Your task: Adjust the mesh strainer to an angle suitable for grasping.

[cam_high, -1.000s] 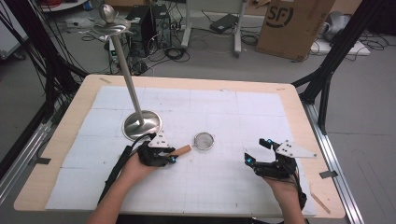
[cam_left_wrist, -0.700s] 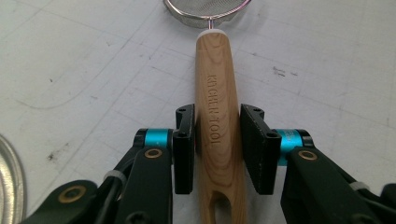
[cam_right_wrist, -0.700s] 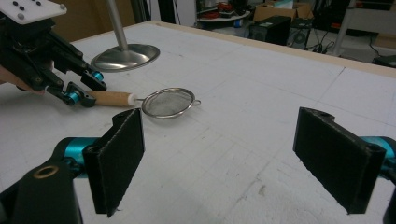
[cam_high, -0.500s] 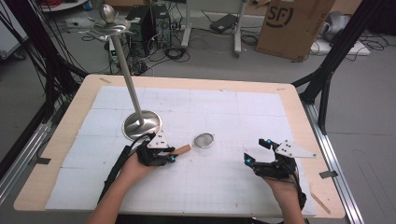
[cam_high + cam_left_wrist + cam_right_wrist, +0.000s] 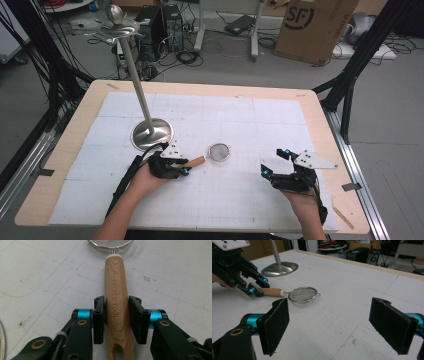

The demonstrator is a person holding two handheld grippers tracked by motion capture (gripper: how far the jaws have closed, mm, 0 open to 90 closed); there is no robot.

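1. Your left hand-held gripper (image 5: 184, 167) is clamped on the wooden handle (image 5: 116, 302) of the strainer (image 5: 218, 151), with both pads pressed against its sides.
2. The strainer lies flat on the table (image 5: 240, 107), its mesh bowl (image 5: 302, 294) pointing away from your left hand, just right of the metal stand (image 5: 151, 132).
3. Your right hand-held gripper (image 5: 274, 162) hovers well apart from the strainer, its jaws spread wide with nothing between them.
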